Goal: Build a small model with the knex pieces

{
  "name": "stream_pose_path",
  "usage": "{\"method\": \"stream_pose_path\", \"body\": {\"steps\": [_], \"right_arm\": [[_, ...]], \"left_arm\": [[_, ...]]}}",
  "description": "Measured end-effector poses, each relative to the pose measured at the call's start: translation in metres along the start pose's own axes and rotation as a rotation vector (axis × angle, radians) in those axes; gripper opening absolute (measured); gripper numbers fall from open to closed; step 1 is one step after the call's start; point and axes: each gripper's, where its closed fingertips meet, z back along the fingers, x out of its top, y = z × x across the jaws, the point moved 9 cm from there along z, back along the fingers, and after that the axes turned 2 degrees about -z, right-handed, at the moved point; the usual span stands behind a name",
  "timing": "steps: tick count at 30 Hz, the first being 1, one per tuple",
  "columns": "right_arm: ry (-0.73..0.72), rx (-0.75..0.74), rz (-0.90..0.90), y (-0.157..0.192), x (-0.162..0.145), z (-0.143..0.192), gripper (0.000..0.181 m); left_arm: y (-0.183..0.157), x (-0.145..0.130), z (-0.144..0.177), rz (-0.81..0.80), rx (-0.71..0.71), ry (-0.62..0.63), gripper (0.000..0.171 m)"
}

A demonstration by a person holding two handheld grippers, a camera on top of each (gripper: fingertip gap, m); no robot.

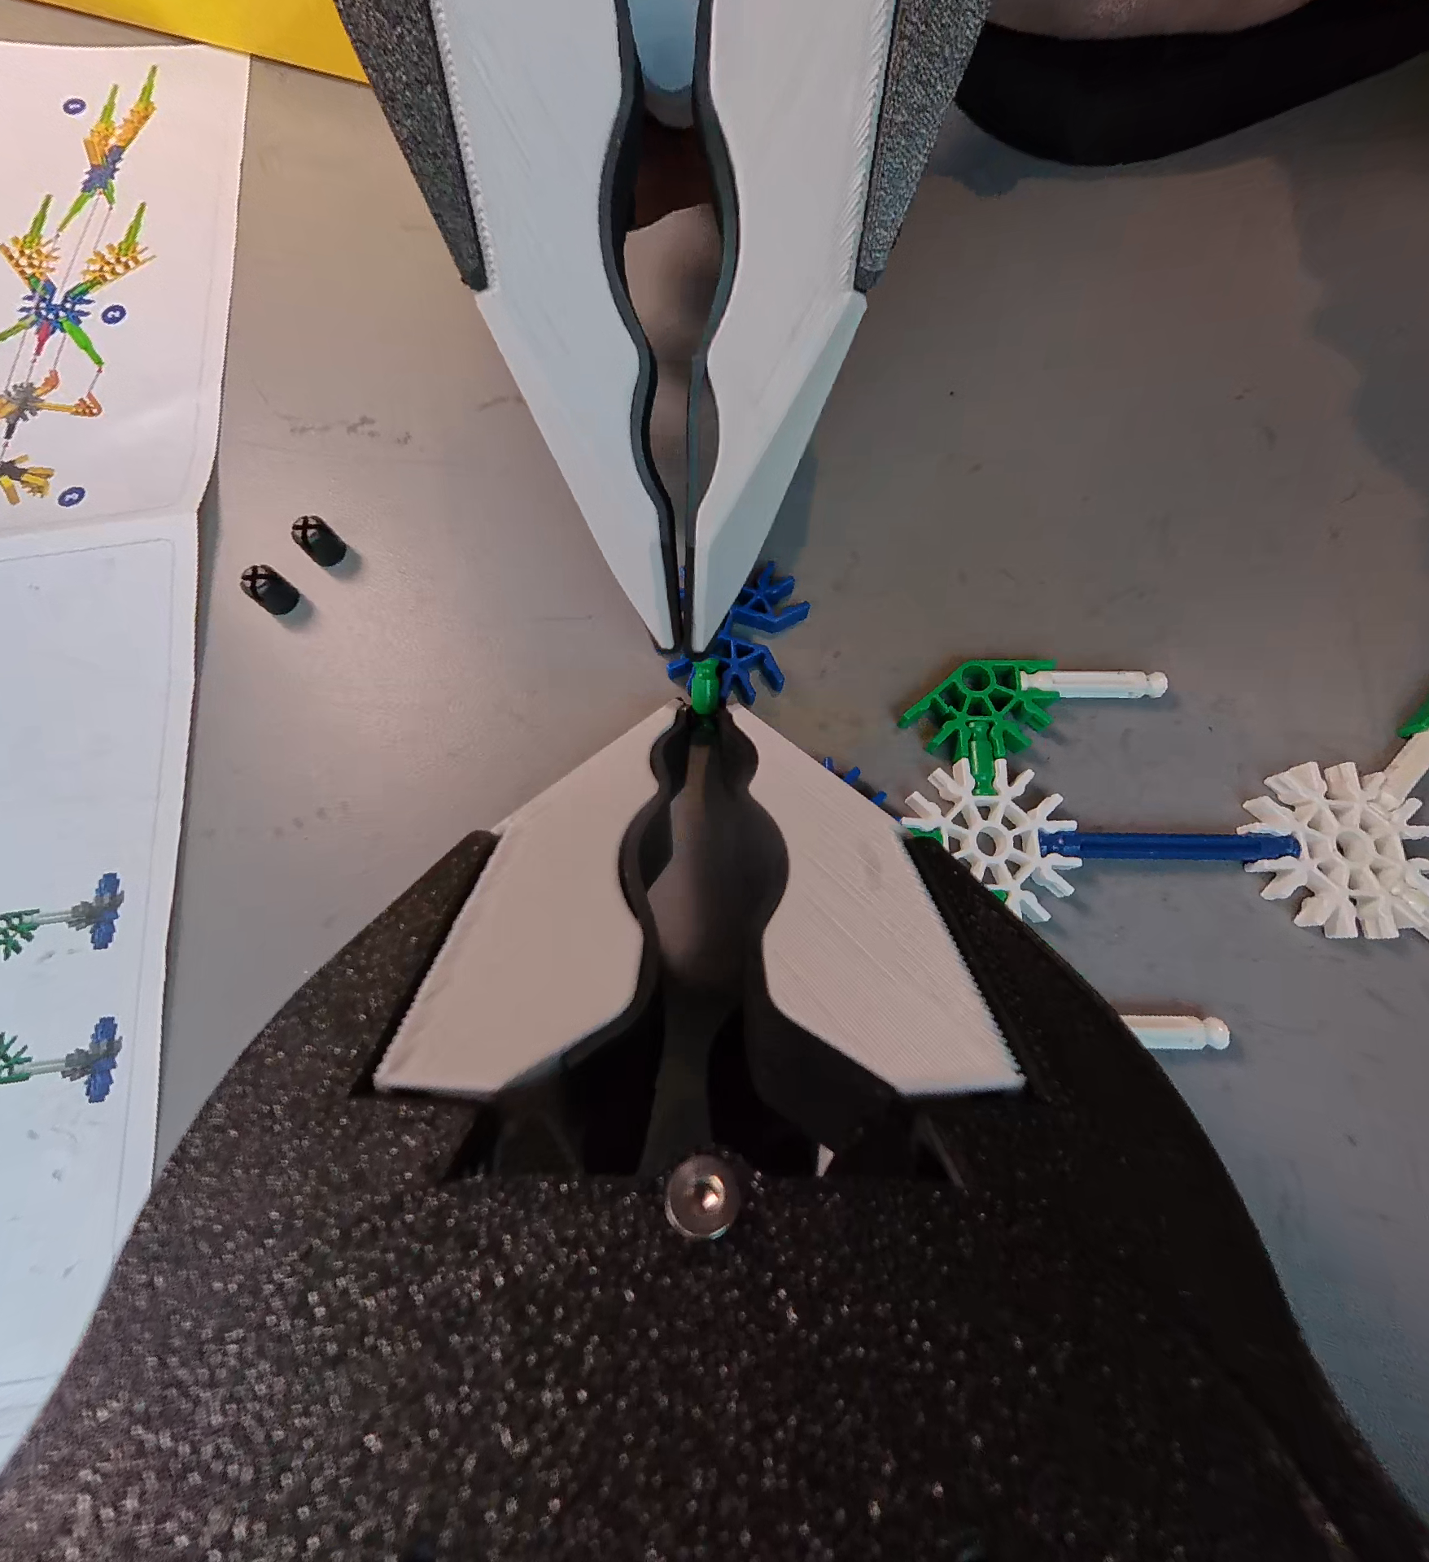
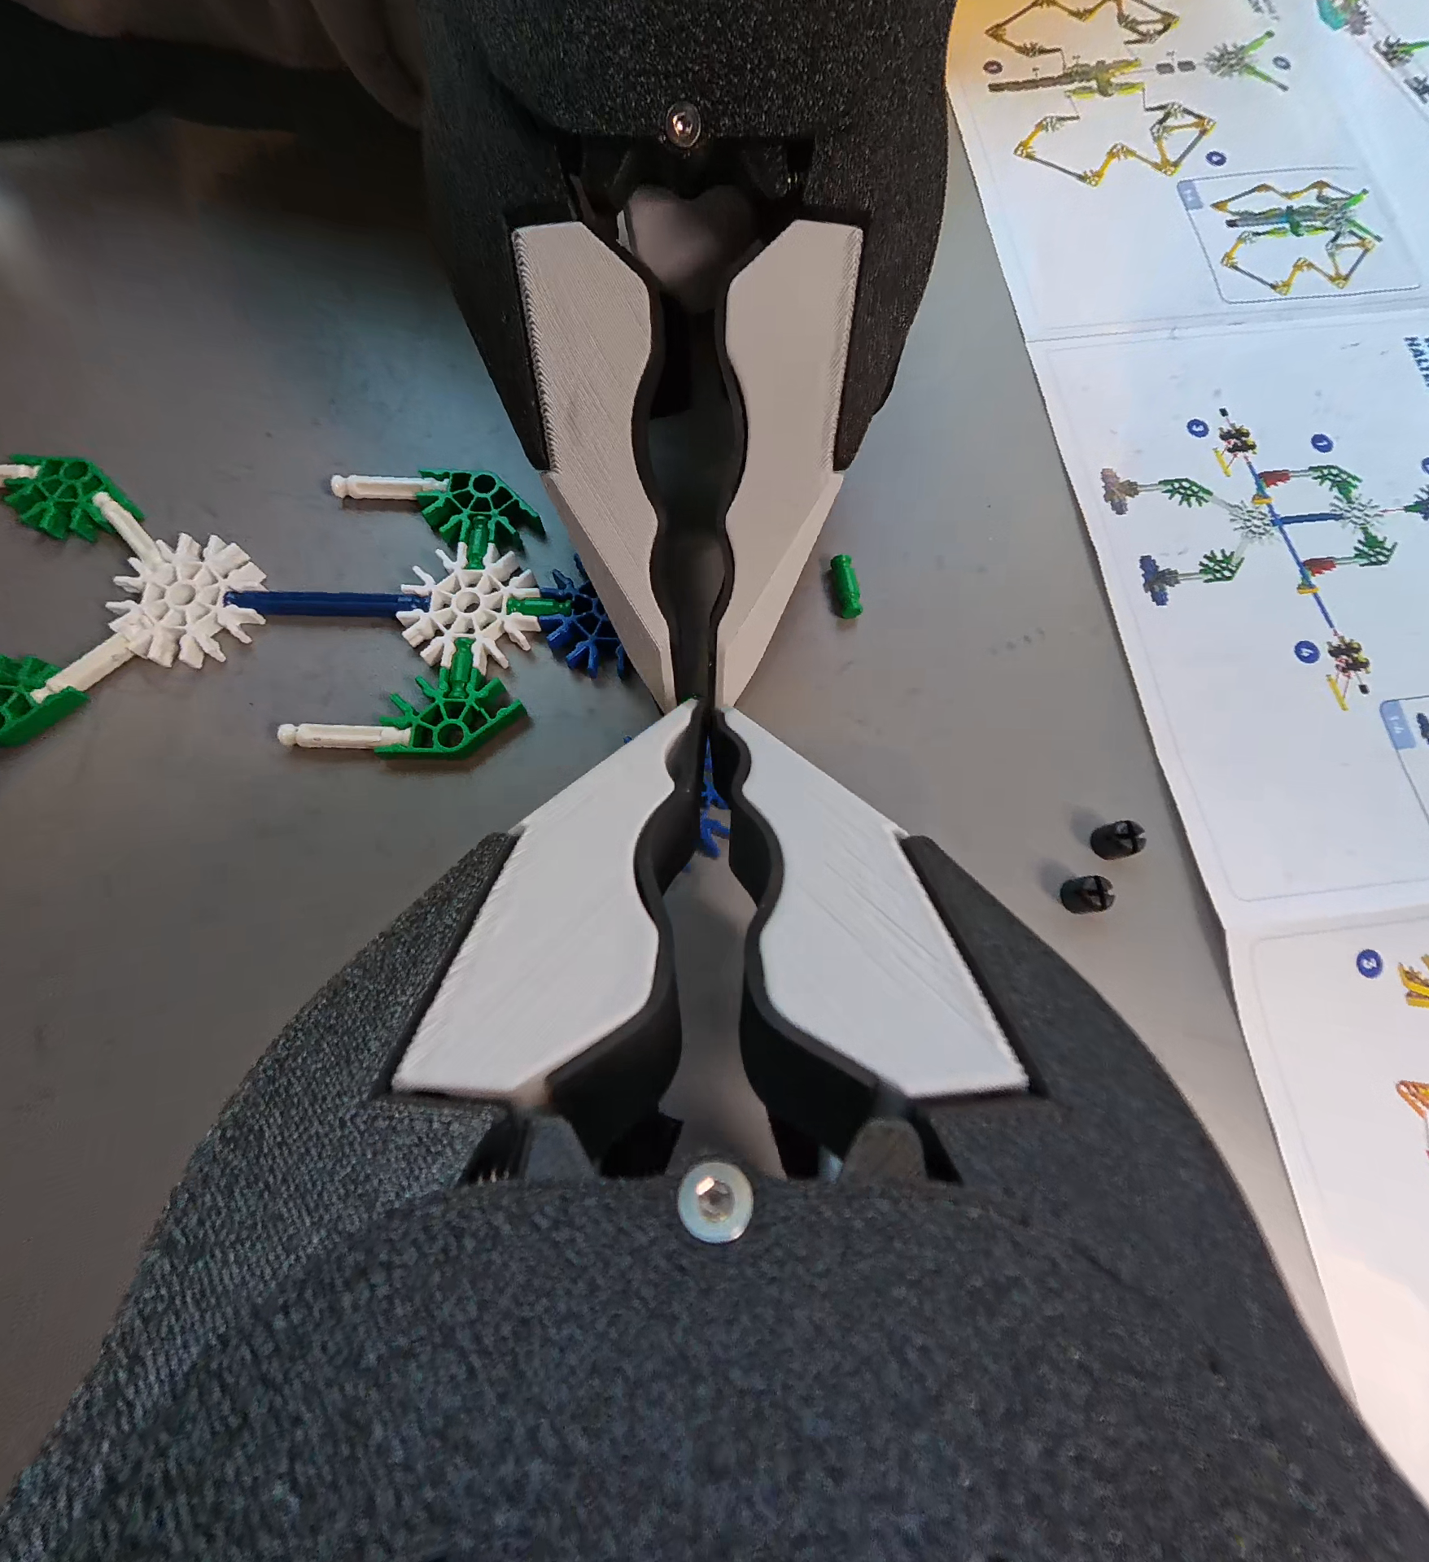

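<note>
Left wrist view: the left gripper (image 1: 701, 718) has its fingers pinched on a short green rod (image 1: 703, 683), whose free end pokes out just past the tips into a blue connector (image 1: 745, 642). Meeting it tip to tip from the far side, the right gripper (image 1: 684, 651) is clamped together on that blue connector, so rod and connector touch between the two pairs of fingertips; whether the rod is fully seated I cannot tell.

Just right of the left fingers lies a flat assembly (image 1: 1159, 845): two white snowflake hubs joined by a blue rod, with green fan connectors and white rods branching off, which looks already built. A second blue connector sits against its near hub, mostly hidden by the fingers.

Left of the fingertips rest two small black caps (image 1: 297, 565), untouched, and beyond them the instruction sheet (image 1: 60, 634). In the right wrist view, a spare green rod (image 2: 845, 585) lies loose beside the far gripper's fingers.
</note>
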Motion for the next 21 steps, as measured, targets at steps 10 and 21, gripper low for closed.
{"method": "stream_pose_path", "body": {"steps": [10,21], "right_arm": [[0.122,-0.001,0.002,0.0011,0.0015,-0.0036,0.0],[0.192,-0.011,0.057,0.006,0.0065,-0.001,0.0]], "left_arm": [[-0.0004,0.0008,0.0001,-0.014,0.003,0.006,0.005],[-0.0002,0.0023,-0.0016,0.004,-0.011,0.008,0.005]]}}
